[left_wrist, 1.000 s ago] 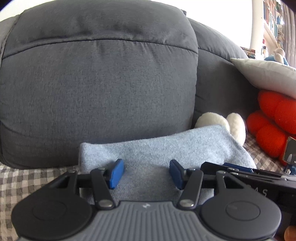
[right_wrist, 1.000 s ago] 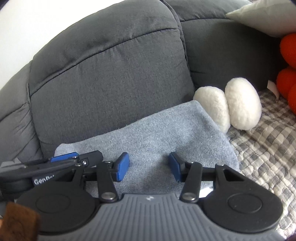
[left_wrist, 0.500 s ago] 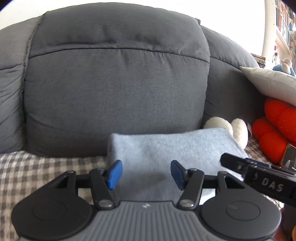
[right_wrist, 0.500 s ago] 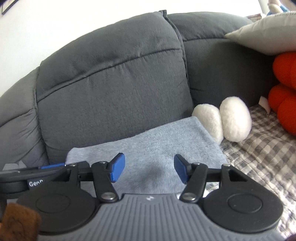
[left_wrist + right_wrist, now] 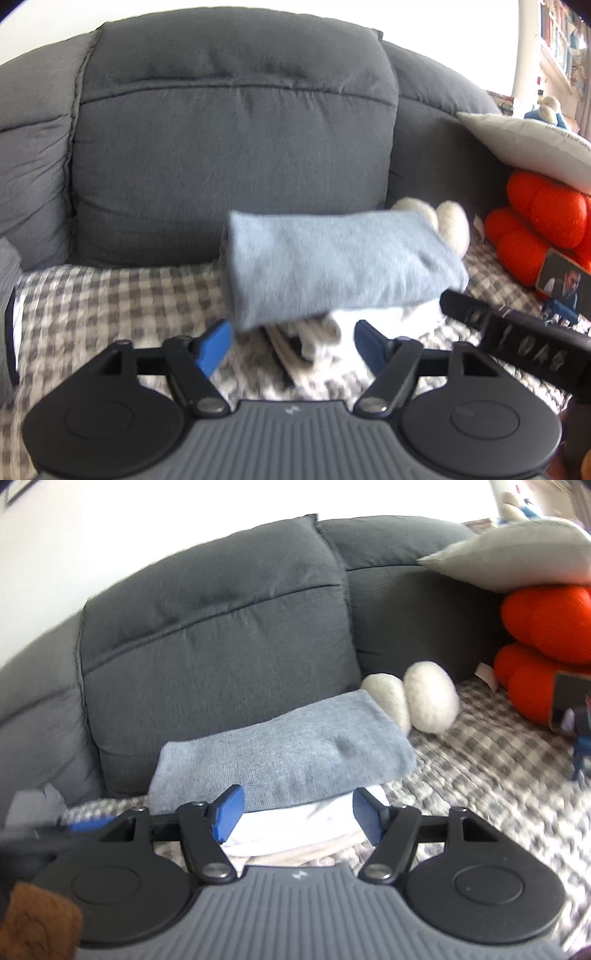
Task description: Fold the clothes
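Note:
A folded light-blue knit garment (image 5: 332,262) lies on top of a stack of folded clothes, a white one (image 5: 295,825) and a beige one (image 5: 295,854) under it, on the checked sofa cover. It also shows in the right wrist view (image 5: 284,753). My left gripper (image 5: 293,345) is open and empty, a short way in front of the stack. My right gripper (image 5: 297,814) is open and empty, just in front of the stack's near edge. The right gripper's body shows in the left wrist view (image 5: 517,347).
Dark grey sofa back cushions (image 5: 229,147) stand behind the stack. A white plush (image 5: 413,698) sits right of it. Orange plush cushions (image 5: 539,225) and a light pillow (image 5: 528,144) are at the far right. The checked cover (image 5: 110,302) spreads to the left.
Both grippers have pulled back from the blue garment, which now lies free on the stack. The white and beige layers under it have come into view.

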`<state>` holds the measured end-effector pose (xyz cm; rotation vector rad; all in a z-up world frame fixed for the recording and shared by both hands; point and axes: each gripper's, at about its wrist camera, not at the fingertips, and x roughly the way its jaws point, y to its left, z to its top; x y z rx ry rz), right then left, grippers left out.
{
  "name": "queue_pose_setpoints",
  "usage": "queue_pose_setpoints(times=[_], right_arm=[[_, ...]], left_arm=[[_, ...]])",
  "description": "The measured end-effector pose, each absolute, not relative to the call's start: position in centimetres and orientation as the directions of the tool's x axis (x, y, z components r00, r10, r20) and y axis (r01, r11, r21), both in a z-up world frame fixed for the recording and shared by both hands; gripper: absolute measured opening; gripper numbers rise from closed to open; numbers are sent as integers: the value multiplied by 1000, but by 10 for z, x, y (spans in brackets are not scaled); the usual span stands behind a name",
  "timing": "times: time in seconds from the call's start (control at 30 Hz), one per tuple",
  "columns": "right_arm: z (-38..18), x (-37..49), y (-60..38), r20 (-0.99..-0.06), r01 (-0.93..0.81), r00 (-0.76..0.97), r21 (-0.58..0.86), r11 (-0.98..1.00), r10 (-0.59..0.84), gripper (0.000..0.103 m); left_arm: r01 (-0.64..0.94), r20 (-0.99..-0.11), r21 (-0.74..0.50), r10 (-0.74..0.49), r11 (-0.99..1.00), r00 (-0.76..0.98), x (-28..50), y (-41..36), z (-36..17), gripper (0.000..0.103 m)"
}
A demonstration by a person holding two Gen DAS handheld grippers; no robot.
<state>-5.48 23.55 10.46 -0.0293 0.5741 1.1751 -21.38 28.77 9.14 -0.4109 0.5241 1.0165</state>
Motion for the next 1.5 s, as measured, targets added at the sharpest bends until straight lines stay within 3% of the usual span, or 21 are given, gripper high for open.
queue_pose_setpoints(times=[0.17,0.33,0.43,1.5], right_arm=[[94,-50,229,-464,-860,250,297,415,850,77],[88,-52,238,-506,-884,231,247,396,831,99],[88,-52,240,-504,-890,219,248,382,836,103],[96,-41,236,-515,-857,270,256,447,813,103]], left_arm=[[-891,-596,-38,705,453,383,-208,268,80,90],[-904,-607,-34,710,426,358,-206,262,76,102],[-908,-601,-25,720,418,347,-207,260,75,102],[-897,-631,49,710,440,314,-192,259,71,102]])
